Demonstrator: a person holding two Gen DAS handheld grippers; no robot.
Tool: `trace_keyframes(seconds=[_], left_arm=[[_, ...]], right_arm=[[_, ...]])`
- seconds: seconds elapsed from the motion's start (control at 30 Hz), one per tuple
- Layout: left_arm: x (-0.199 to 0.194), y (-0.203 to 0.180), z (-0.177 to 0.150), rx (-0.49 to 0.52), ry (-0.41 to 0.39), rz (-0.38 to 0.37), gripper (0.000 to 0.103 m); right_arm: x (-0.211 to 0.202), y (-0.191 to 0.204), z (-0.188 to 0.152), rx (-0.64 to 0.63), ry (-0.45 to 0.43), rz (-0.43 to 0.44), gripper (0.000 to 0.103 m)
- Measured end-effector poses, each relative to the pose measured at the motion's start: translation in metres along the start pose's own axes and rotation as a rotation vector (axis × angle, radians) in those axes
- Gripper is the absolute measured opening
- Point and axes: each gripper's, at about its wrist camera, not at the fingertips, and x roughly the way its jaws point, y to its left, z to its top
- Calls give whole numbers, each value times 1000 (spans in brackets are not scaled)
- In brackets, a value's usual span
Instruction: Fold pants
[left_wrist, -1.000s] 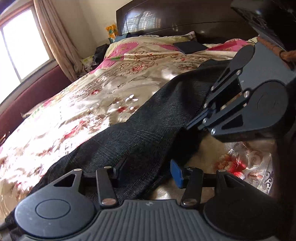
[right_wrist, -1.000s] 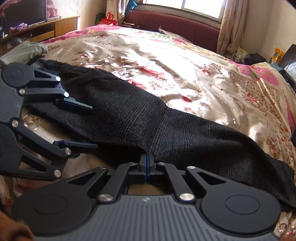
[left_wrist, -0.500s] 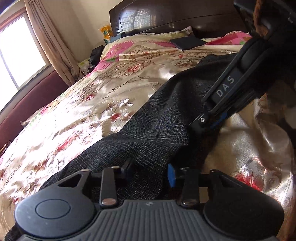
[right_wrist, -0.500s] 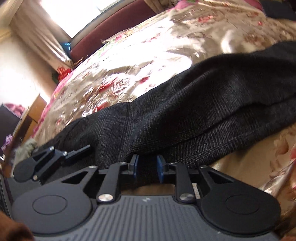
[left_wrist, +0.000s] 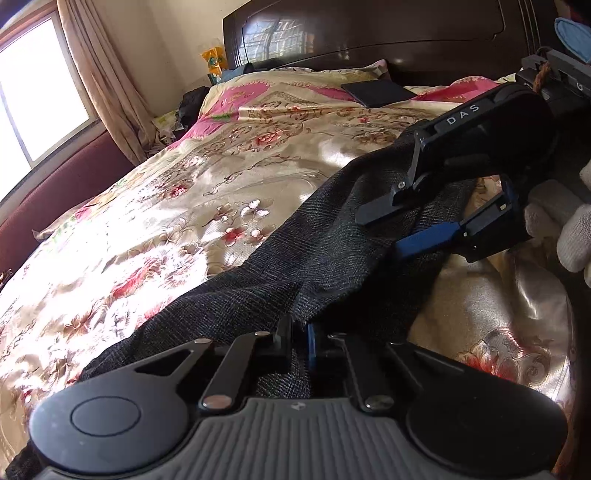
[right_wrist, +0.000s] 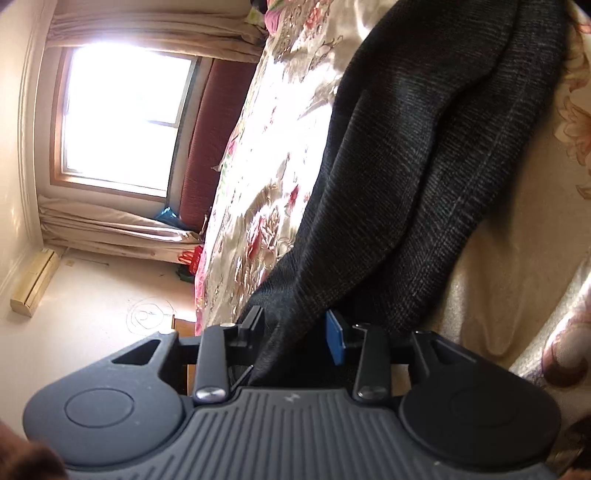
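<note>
Left wrist view: your left gripper has just finished closing and now pinches a bunched edge of the dark pants, which lie lengthwise along the near side of the floral bedspread. Farther along the same garment, your right gripper, turned on its side in a gloved hand, straddles the cloth with its jaws parted; they have just been opening. Right wrist view: the rolled horizon shows that turn, and the pants run between the separated pads without being pressed, so judge this end as loose in the jaws. The fabric reads as a soft, fairly light woven cloth with a faint check; it drapes, bunches and ridges readily rather than holding a shape. On the glossy bedspread it will probably slide easily when you drag it. Take hold at edges or seams, where layers stack and give the pads something to bite, and catch both layers together, since a single layer would let the other trail. Expect sag between your two grips unless you hold the span taut.
</note>
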Motion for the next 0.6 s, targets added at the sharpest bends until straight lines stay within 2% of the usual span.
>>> trace_keyframes(seconds=[0.13, 0.3, 0.4, 0.5, 0.57, 0.6], left_arm=[[0, -3, -1, 6, 4, -5, 24], [-3, -1, -2, -7, 5, -8, 24], [-2, -2, -2, 6, 6, -5, 24], [-1, -4, 0, 9, 0, -8, 24], [1, -7, 1, 23, -4, -2, 25], [4, -10, 1, 40, -3, 10, 25]], right_arm=[[7, -3, 9, 17, -41, -7, 42], [29, -1, 11, 19, -40, -48, 41], [23, -5, 12, 29, -101, -83, 33], [16, -15, 16, 122, -150, -61, 30], [13, -16, 18, 104, -185, -78, 28], [11, -14, 19, 84, -215, -90, 23]])
